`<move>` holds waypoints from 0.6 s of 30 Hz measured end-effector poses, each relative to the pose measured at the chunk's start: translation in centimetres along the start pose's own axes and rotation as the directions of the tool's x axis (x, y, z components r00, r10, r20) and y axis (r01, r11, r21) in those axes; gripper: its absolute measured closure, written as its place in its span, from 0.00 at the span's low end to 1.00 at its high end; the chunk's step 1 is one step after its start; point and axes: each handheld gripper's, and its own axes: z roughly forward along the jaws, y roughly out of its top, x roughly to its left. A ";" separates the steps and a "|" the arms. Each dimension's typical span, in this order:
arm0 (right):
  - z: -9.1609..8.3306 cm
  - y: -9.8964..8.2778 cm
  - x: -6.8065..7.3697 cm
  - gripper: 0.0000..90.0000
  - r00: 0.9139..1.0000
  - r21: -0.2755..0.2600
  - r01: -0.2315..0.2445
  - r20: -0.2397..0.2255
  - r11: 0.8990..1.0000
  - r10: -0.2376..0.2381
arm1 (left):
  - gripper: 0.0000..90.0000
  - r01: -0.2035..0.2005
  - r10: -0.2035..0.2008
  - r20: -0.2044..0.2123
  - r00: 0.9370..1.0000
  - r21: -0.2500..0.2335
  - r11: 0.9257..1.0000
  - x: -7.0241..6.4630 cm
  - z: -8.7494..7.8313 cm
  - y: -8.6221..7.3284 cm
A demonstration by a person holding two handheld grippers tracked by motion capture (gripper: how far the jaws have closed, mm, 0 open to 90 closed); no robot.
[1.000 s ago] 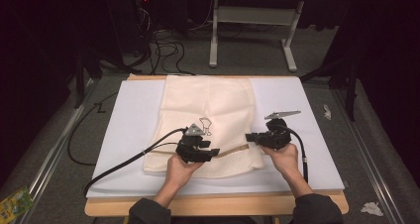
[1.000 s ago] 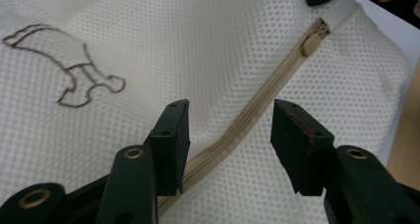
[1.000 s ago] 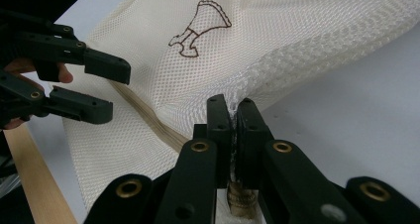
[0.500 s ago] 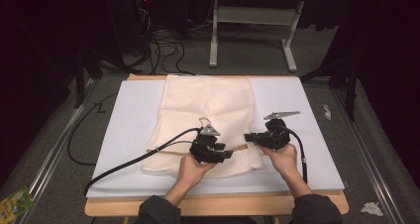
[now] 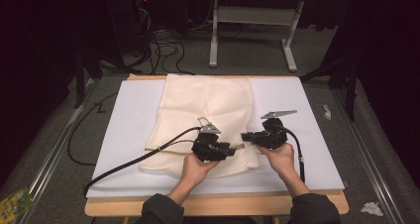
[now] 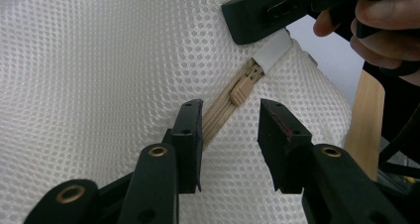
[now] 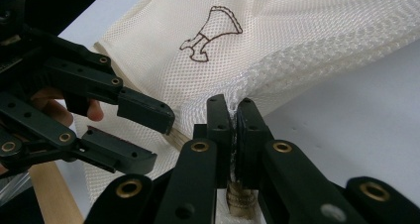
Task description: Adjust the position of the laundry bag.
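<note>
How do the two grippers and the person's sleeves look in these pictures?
Both the left gripper and the right gripper are black, with flat rectangular jaws on linked bars joined by brass-coloured rivets. Each carries a grey three-cornered plate on top and trails a thick black cable. The person's sleeves are dark, grey-green.

- The left tongs [image 5: 229, 151] are black, built of flat linked bars with brass-ringed pivot holes.
- A grey three-cornered plate [image 5: 209, 127] sits on top of them, and a thick black cable [image 5: 133, 159] trails off.
- The right tongs [image 5: 244, 137] are the same black make, with their own grey plate [image 5: 279, 114] and a looping black cable [image 5: 298, 152].
- Both sleeves [image 5: 161, 210] are dark, greyish-green.
</note>
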 end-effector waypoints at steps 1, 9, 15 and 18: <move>0.0 0.0 0.0 0.98 1.000 0.000 0.000 0.000 1.000 0.000 | 0.70 0.003 -0.003 0.003 1.000 -0.002 1.000 0.0 0.1 0.0; 0.1 0.0 0.2 0.98 1.000 0.001 0.004 -0.003 1.000 -0.004 | 0.71 -0.026 0.026 0.003 1.000 0.021 0.999 -0.8 1.1 0.4; 0.1 0.0 0.2 0.98 1.000 0.004 0.007 -0.002 1.000 -0.007 | 0.72 -0.027 0.027 0.000 1.000 0.022 0.999 -0.9 1.6 0.1; 0.1 0.0 0.3 0.98 1.000 0.002 0.004 -0.004 1.000 -0.004 | 0.75 -0.020 0.020 0.013 1.000 0.014 1.000 -0.9 1.7 0.1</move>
